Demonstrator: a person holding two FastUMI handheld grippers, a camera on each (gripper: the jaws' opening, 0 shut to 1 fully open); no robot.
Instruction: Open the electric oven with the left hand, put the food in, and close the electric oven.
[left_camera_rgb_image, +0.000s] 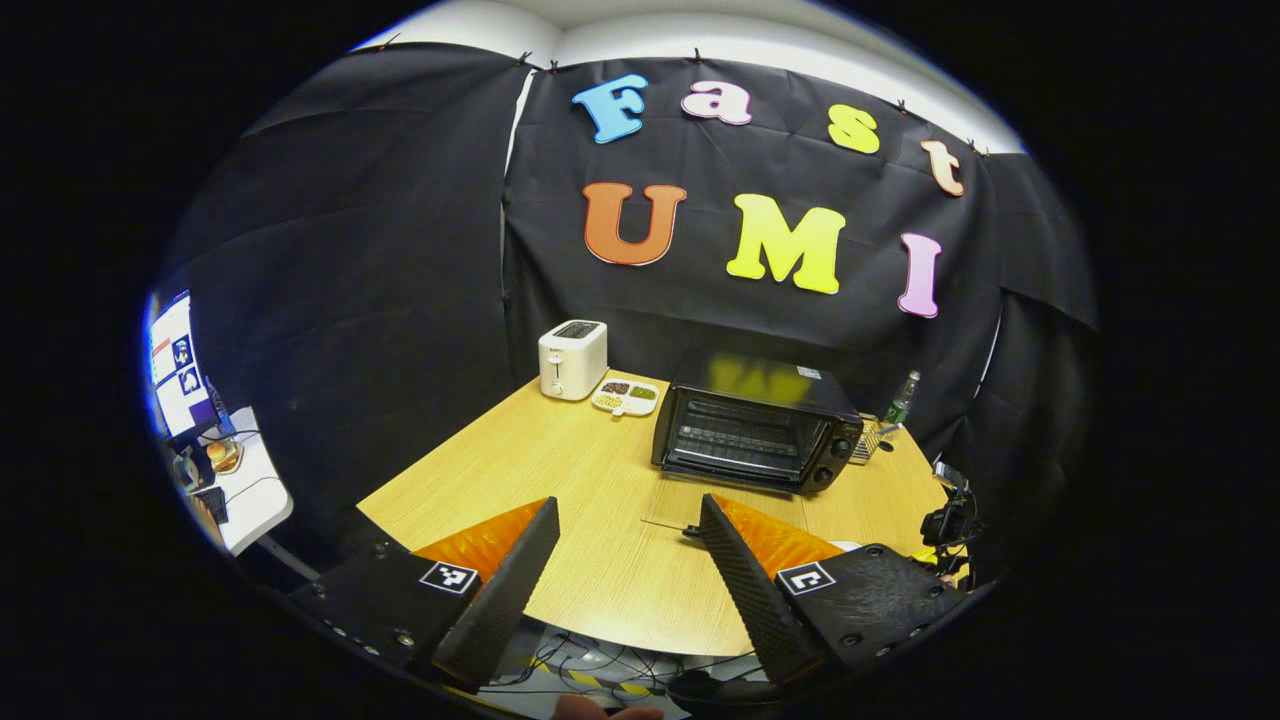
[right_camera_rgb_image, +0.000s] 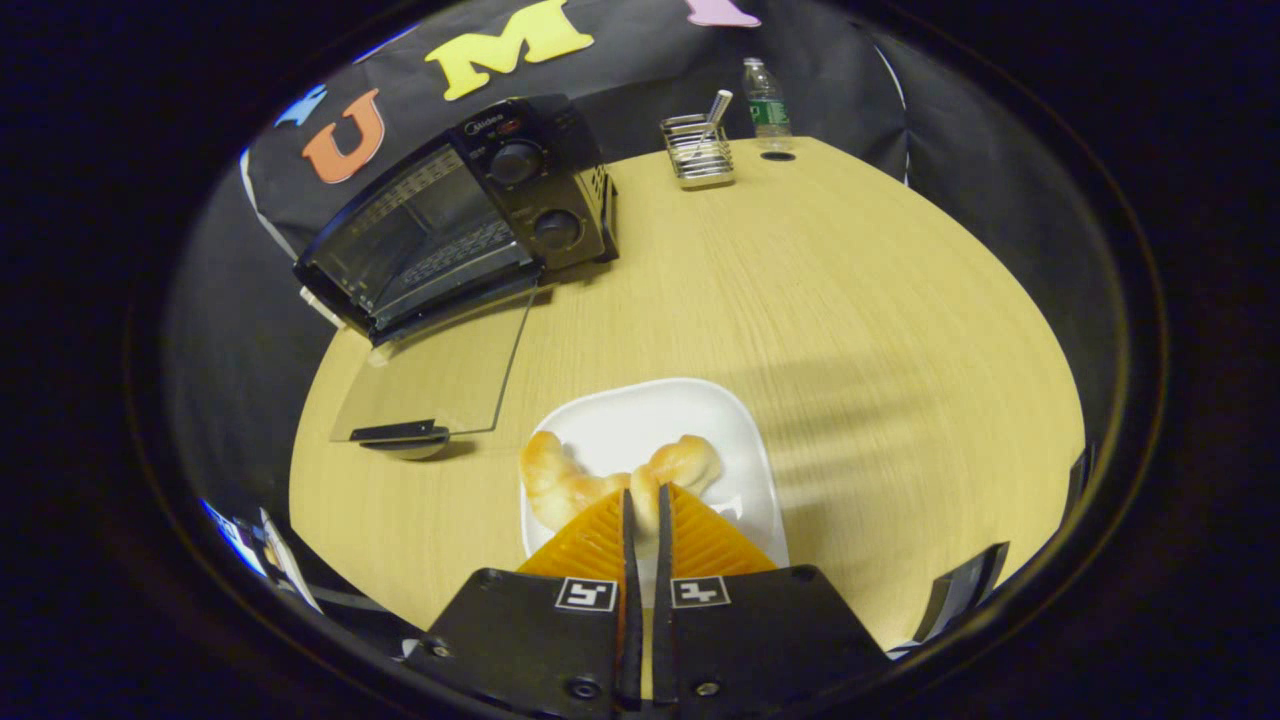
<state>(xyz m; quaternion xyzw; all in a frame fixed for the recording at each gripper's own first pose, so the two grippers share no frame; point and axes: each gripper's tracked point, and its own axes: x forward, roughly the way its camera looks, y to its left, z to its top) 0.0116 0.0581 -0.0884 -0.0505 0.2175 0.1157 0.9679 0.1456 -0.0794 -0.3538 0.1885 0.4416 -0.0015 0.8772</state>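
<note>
Right gripper (right_camera_rgb_image: 641, 497): fingers nearly together, tips over the middle of the croissant (right_camera_rgb_image: 600, 478) on the white plate (right_camera_rgb_image: 740, 440). Bread sits between the tips, looks pinched, but whether both pads truly press on it I can't tell. Croissant is curved, both ends pointing away from the gripper; it lies on the near half of the plate, plate is at the near edge of the wooden table (right_camera_rgb_image: 850, 300)

Far left of the plate in the right gripper view: electric oven (right_camera_rgb_image: 460, 210), black, two knobs on its right side. Glass door (right_camera_rgb_image: 440, 375) is down flat on the table, its handle at the near end, just left of the plate and apart from it. Rack visible inside the cavity

Far side of the table past the oven's right: wire holder (right_camera_rgb_image: 697, 152) with a utensil standing in it, water bottle (right_camera_rgb_image: 766, 100) behind it

Left gripper (left_camera_rgb_image: 625, 515): fingers spread wide, nothing between them, hanging over the near edge of the table and well short of the oven (left_camera_rgb_image: 755, 425). In the left gripper view the oven is far centre-right. Left of it, a white toaster (left_camera_rgb_image: 572, 358) and a small divided snack tray (left_camera_rgb_image: 625, 397) just beside it. Far left off the table: a lit screen (left_camera_rgb_image: 178, 365)
</note>
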